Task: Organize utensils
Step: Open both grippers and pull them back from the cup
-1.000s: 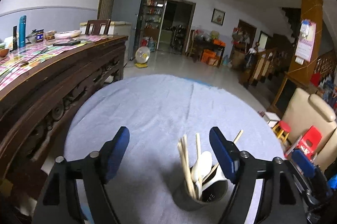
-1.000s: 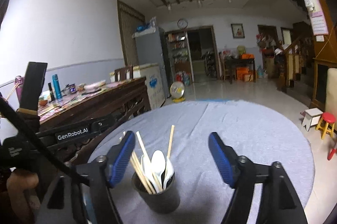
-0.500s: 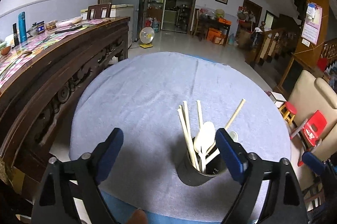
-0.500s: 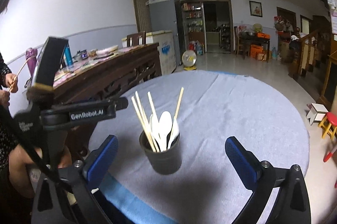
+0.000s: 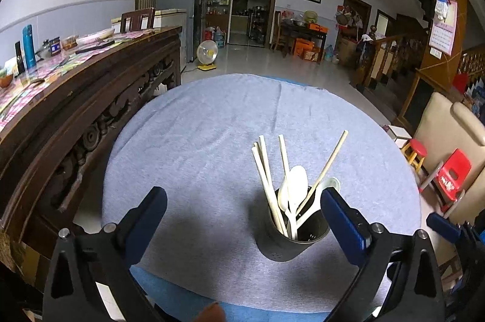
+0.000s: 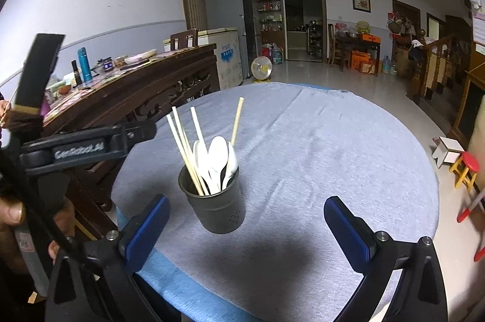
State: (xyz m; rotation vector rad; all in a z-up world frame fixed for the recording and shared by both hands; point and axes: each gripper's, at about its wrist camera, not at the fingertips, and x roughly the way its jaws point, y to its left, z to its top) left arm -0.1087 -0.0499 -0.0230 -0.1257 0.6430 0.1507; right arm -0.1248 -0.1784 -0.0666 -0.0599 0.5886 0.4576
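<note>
The dark utensil cup stands upright near the near edge of the round table, on its grey cloth. It holds wooden chopsticks and white plastic spoons, possibly three. The left gripper is spread wide and holds nothing; the cup sits just inside its right finger. The right gripper is likewise wide open and empty, with the cup nearer its left finger
</note>
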